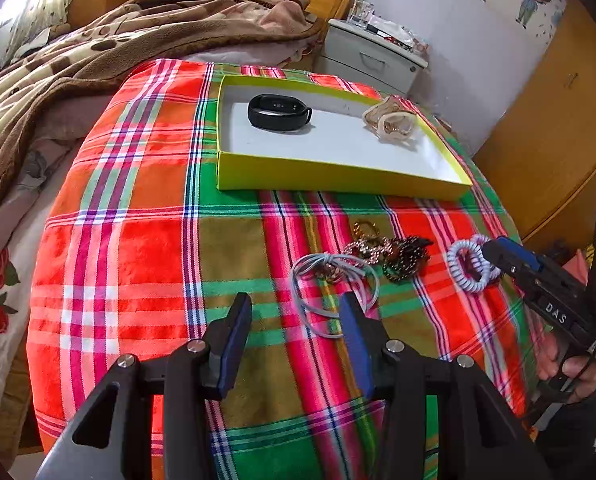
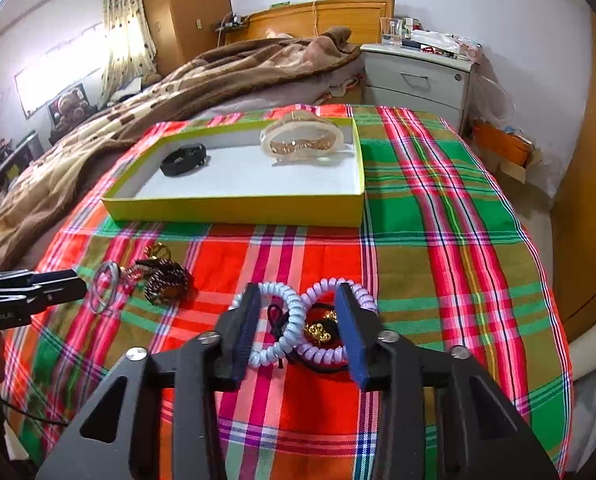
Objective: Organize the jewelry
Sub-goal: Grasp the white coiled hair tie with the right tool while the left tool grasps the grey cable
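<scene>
here, from the left wrist view, the left gripper [image 1: 296,338] hangs with its jaws spread wide and nothing between them; just ahead of its right fingertip lies a thin grey elastic loop [image 1: 331,294], partly crossed by that finger, and a little further ahead a tangle of beaded bracelets [image 1: 389,254] sits on the plaid cloth [image 1: 146,256]; well ahead, across the cloth, stands the yellow-edged tray [image 1: 337,178], already keeping a black fitness band [image 1: 278,112] toward its left and a pale hair claw [image 1: 391,122] at its far right corner; to the right the right gripper [image 1: 497,254] reaches in low over the spiral hair ties [image 1: 467,264], and from this side i cannot tell how far its jaws stand apart; the loose pieces seem gathered near the front edge so either tool can reach them before carrying them forward to the tray.

in the right wrist view, that gripper's jaws are spread and straddle the two lilac spiral ties, one coil by each pad, not yet pinched; between the coils lie a black cord [image 2: 276,318] and a small gold trinket [image 2: 317,330]; the tray is straight ahead, well apart; off to the left the other gripper's tip points at the grey loop; my guess is a grasp of the ties is being lined up.
</scene>
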Demonstrator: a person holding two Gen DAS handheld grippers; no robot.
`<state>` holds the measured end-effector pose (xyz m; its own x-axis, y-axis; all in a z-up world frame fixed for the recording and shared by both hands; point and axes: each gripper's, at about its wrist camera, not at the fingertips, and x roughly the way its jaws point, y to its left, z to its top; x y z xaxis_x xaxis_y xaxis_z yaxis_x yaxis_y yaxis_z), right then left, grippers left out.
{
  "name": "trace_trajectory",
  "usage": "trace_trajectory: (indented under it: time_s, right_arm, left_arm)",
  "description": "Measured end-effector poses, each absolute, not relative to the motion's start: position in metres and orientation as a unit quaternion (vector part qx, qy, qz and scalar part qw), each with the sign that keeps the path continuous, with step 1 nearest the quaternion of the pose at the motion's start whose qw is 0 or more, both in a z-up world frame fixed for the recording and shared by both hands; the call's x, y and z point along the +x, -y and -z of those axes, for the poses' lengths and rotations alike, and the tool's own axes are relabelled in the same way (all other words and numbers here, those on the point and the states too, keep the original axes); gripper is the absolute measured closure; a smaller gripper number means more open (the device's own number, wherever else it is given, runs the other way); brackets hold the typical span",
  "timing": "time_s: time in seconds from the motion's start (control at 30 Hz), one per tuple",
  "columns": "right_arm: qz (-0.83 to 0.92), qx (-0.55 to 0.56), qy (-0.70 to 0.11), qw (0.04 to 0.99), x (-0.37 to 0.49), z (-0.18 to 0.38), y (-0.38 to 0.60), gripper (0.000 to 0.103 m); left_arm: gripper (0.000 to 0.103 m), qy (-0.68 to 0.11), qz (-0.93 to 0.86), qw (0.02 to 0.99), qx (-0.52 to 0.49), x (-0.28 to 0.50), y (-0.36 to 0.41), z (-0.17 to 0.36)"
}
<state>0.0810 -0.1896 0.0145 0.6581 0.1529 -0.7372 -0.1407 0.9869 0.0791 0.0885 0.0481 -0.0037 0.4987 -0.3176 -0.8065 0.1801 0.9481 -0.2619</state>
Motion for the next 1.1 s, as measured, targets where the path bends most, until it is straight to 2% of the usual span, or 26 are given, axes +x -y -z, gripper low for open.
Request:
trace_trajectory:
  time_s: [0.13,0.2,0.3,0.67,1.1]
  right_arm:
    - [-0.077,-0.004,-0.416,0.906,0.082,-0.008,0.186,0.075]
    - [-0.075,-0.011,-0.419,0.905,0.081,-0.006,0.185,0.085]
    - [-0.074,-0.017,-0.421,0.904,0.081,-0.006,0.184,0.092]
    - [-0.078,0.024,-0.390,0.917,0.073,-0.023,0.194,0.093]
    - [-0.082,0.047,-0.363,0.927,0.064,-0.039,0.197,0.093]
  left_arm:
    - [0.056,-0.484,0.151,0.859,-0.077,0.090,-0.049,0.007]
    - [0.056,-0.486,0.152,0.857,-0.077,0.090,-0.048,0.009]
    - [0.056,-0.488,0.152,0.856,-0.081,0.092,-0.048,0.011]
    - [0.056,-0.488,0.151,0.857,-0.073,0.101,-0.047,0.010]
    - [0.056,-0.480,0.136,0.866,0.030,0.114,-0.023,0.012]
